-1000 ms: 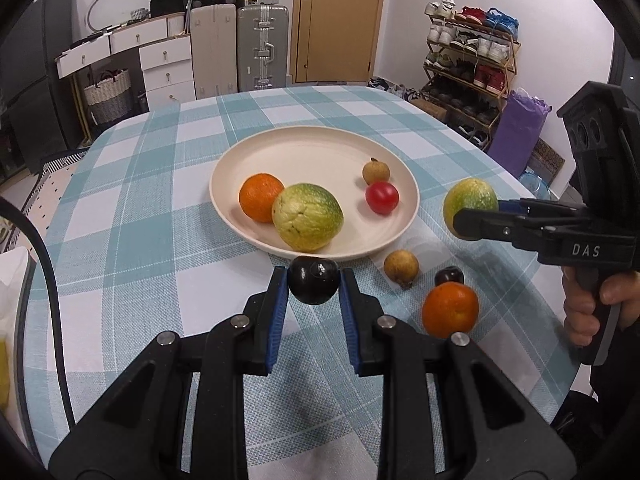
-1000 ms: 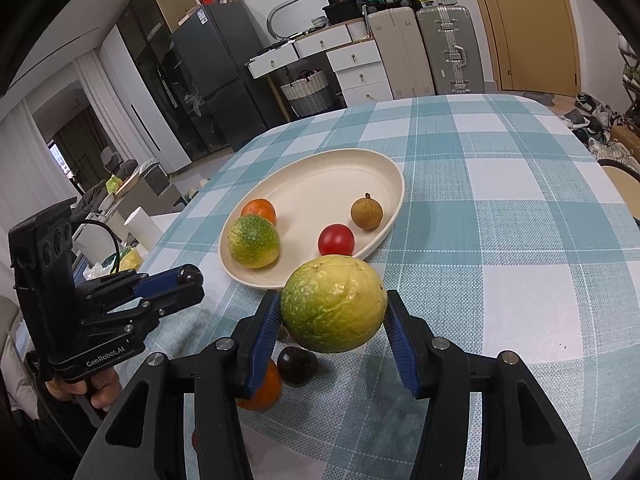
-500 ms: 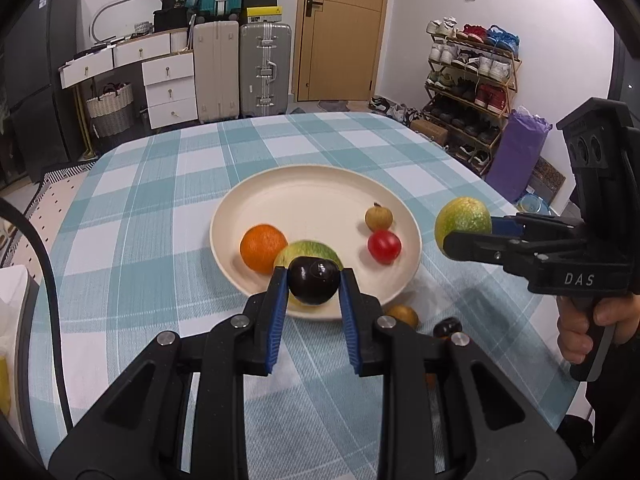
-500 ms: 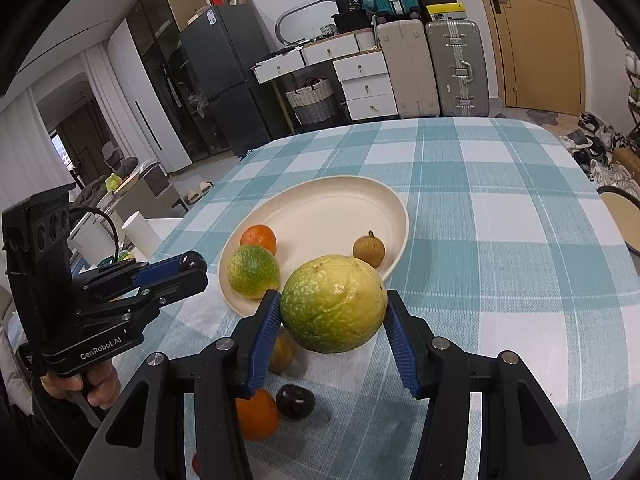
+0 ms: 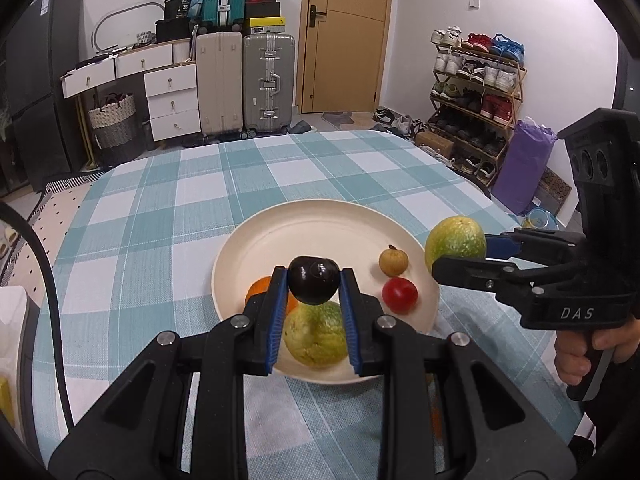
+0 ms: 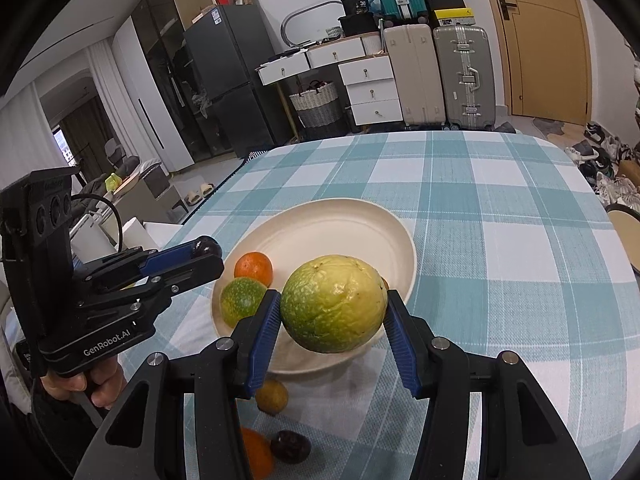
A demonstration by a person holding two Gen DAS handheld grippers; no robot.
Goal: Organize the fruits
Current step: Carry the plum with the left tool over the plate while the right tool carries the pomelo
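Round desk [image 5: 168, 216] covered with a teal and white checked cloth, in a room with suitcases and a shoe rack behind. Near the front edge, a cream plate [image 5: 280, 236].

Left gripper [image 5: 314, 286] closed tight on a dark cherry [image 5: 313, 280], blue pads pressed against both sides of it. Held in the air above the near part of the plate, not touching the plate. Seen from the right wrist view as well, the same cherry [image 6: 205, 247] just visible at the tip of the left gripper [image 6: 200, 254], beside the left rim of the plate [image 6: 404, 240].

Right gripper [image 6: 334, 310] partly open and clamped on a large green-yellow fruit [image 6: 334, 303], one pad on each side. Also lifted, over the near right part of the plate. From the left wrist view, this fruit [image 5: 455, 240] hanging just beside the right rim, with the right gripper [image 5: 460, 254] and a hand [image 5: 588, 350] on its handle.

On the plate: an orange [image 6: 253, 268], a second green-yellow fruit [image 6: 242, 302], a small brown longan [image 5: 393, 261] and a red cherry tomato [image 5: 399, 295], the last two close together on the right side.

On the cloth in front of the plate: another brown longan [image 6: 272, 397], a second orange [image 6: 256, 454] and a dark fruit [image 6: 290, 446] just beside it.
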